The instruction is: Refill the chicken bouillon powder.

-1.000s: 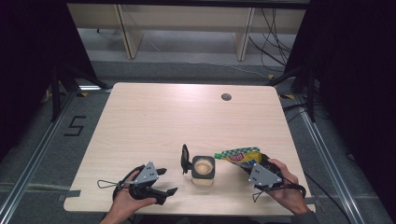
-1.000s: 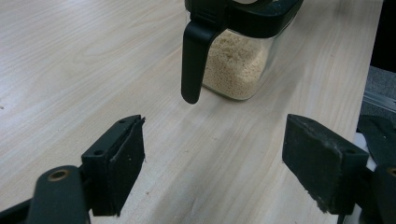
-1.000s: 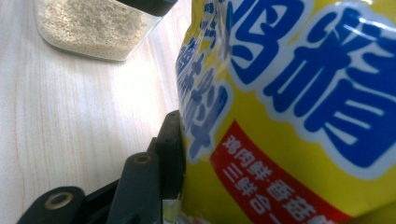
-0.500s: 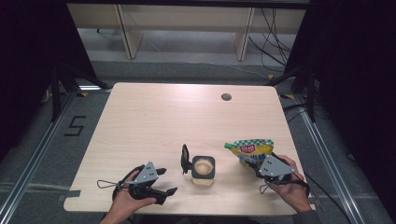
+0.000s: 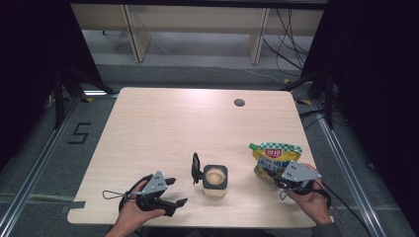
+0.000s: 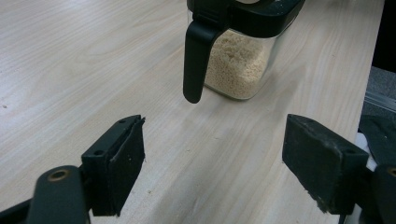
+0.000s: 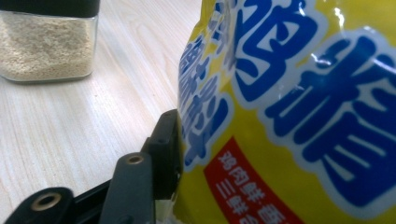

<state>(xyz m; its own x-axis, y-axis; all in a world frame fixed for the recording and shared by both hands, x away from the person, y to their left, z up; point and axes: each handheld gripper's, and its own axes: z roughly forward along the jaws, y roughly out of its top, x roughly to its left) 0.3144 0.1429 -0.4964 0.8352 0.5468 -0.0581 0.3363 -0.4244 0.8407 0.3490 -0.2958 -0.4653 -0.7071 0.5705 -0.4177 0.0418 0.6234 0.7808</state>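
A square clear jar [image 5: 215,178] of pale grains stands near the table's front edge, its black lid [image 5: 196,168] flipped open to the left. Left of it my left gripper [image 5: 177,191] rests open, and in the left gripper view [image 6: 212,154] the jar [image 6: 238,60] sits beyond its spread jaws. A yellow snack bag [image 5: 272,157] with blue print stands at the front right with my right gripper [image 5: 277,178] on its lower part. In the right gripper view one finger [image 7: 163,149] presses the bag [image 7: 289,102]; the other is hidden behind it. These jaws have just been opening with the bag between them.
The light wooden table [image 5: 197,123] has a dark round cable hole [image 5: 239,102] at the back right. Beyond the far edge are shelf legs and loose cables on the floor. Dark frames flank both sides.
The bag went from lying tilted toward the jar to standing upright farther right. My right hand moved right with it. The left gripper stayed put.
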